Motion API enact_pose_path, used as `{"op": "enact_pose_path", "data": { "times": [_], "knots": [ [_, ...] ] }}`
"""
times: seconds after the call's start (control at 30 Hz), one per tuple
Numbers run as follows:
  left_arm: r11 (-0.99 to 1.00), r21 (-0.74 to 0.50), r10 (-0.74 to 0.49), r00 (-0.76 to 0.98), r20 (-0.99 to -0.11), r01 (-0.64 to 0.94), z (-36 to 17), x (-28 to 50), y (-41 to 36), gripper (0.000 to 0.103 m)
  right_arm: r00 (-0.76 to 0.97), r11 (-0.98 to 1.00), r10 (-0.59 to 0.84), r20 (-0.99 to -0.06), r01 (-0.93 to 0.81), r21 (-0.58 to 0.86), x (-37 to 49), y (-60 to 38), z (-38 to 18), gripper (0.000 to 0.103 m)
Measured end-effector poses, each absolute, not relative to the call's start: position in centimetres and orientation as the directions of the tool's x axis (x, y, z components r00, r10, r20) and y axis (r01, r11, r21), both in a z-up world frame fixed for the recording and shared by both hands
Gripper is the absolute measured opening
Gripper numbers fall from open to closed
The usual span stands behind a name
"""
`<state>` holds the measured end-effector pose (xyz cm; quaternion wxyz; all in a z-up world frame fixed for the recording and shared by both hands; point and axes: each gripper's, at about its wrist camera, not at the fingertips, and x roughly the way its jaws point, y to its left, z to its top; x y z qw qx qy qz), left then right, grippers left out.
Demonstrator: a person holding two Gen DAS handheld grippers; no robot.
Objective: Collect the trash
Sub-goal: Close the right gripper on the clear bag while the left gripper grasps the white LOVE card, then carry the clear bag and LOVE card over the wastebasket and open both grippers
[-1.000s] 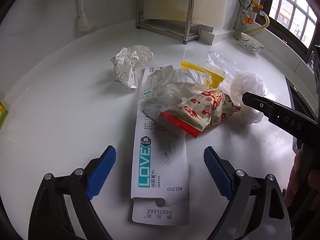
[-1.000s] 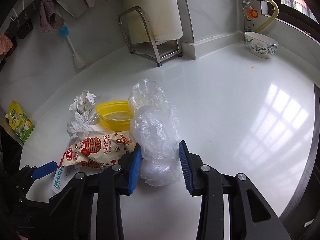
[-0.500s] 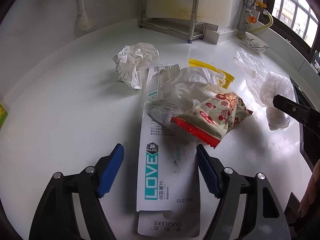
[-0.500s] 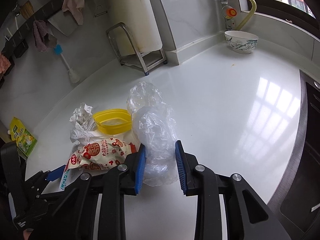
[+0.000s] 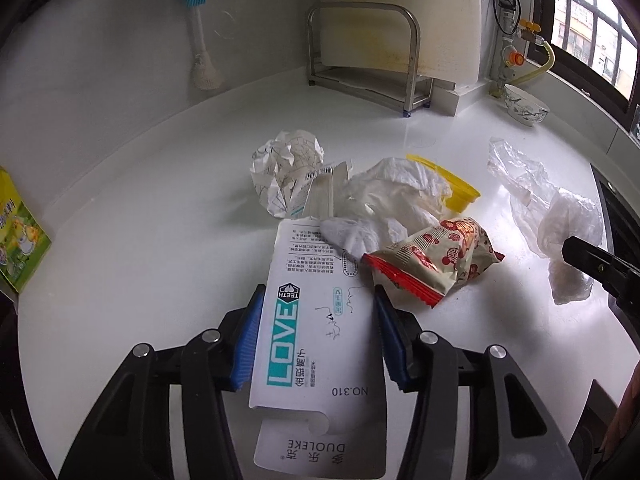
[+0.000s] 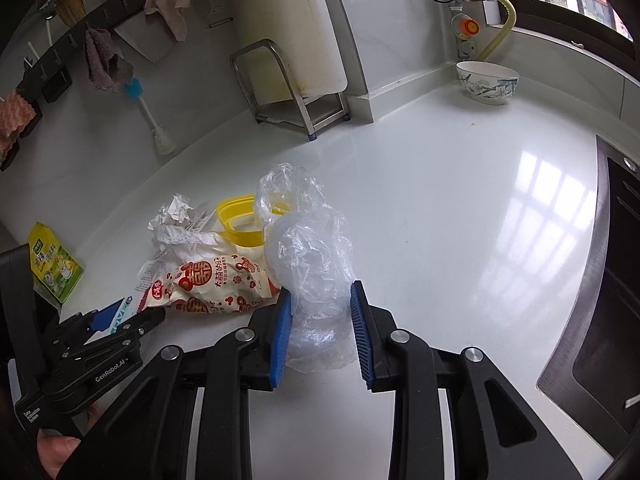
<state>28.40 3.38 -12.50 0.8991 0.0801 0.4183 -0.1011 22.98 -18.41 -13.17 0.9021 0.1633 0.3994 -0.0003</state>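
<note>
A steel rack (image 5: 366,62) stands at twelve o'clock on the white table (image 5: 140,208). A patterned bowl (image 6: 487,82) sits at two o'clock, a green box (image 5: 18,240) at nine.
</note>
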Motion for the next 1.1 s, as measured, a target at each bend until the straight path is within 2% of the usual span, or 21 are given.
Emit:
{"op": "enact_pose_path", "data": {
  "times": [0.63, 1.1],
  "knots": [
    [0.976, 0.041, -0.118, 0.674, -0.730, 0.215, -8.3, 24.0, 6.2, 0.050, 0.696, 0.943, 0.141, -0.704, 0.123, 0.310, 18.0, -17.1, -10.5, 0.028],
    [0.981, 0.040, -0.105, 0.693, -0.714, 0.189, -5.5, 14.7, 4.4, 0.050, 0.705, 0.947, 0.174, -0.688, 0.072, 0.314, 9.7, -18.6, -8.3, 0.028]
  ]
}}
